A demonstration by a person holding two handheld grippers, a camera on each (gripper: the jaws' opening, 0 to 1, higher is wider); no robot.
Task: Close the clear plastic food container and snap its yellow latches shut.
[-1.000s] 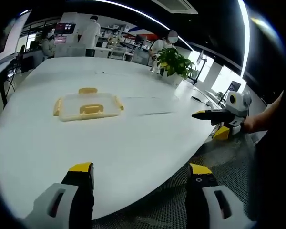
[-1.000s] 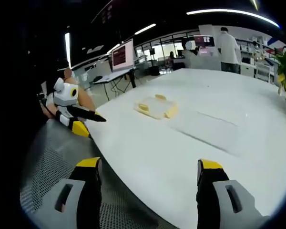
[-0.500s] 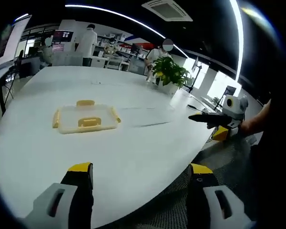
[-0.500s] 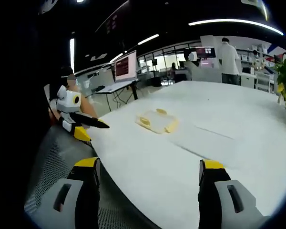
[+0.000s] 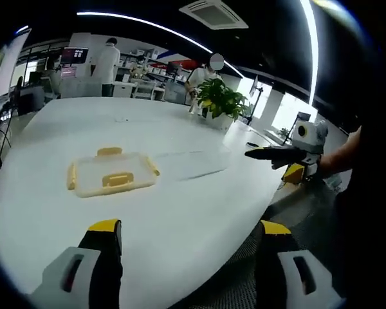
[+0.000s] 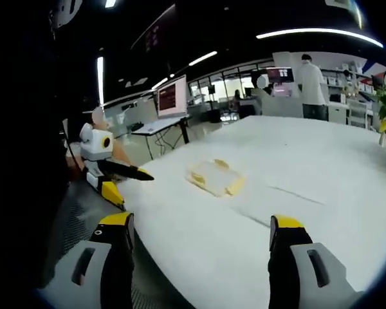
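Left gripper view: clear container (image 5: 110, 175) flat on white table (image 5: 180, 212), lid resting on, yellow latches (image 5: 118, 179) splayed outward. Left tongs (image 5: 190, 235) apart, empty, well short. Right tongs (image 6: 199, 233) likewise apart, empty. Probably light, slippery, thin-walled; press lid centre, pinch latches.

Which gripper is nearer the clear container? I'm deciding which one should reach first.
Left, as far as these views tell. The left gripper faces the container across bare table. The right gripper hangs off the table edge, farther back, container smaller ahead.
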